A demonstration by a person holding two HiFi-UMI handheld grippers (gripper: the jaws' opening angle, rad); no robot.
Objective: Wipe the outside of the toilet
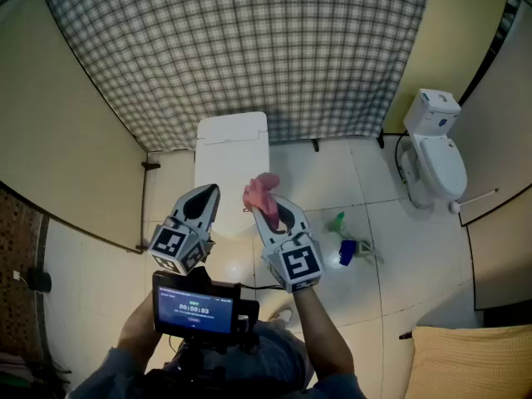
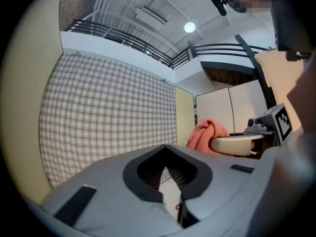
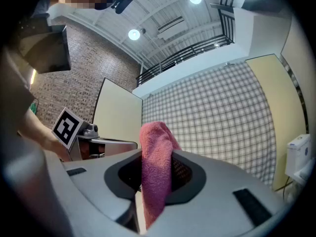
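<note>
A checked wall (image 1: 241,48) fills the back of a tiled room. 1 white toilet (image 1: 233,144) stands just ahead against it, and a 2nd toilet (image 1: 439,163) sits well to the right. The right gripper (image 1: 259,209) is clamped on a pink cloth (image 1: 263,188), raised before the near toilet. Beside it, the left gripper (image 1: 213,191) is closed and empty. 2 spray bottles (image 1: 347,252) lie on the floor (image 1: 332,173).

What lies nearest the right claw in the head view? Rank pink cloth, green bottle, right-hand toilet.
1. Pink cloth, clamped in the right claw.
2. Green bottle, lower, just to its right.
3. Right-hand toilet, far right.
</note>
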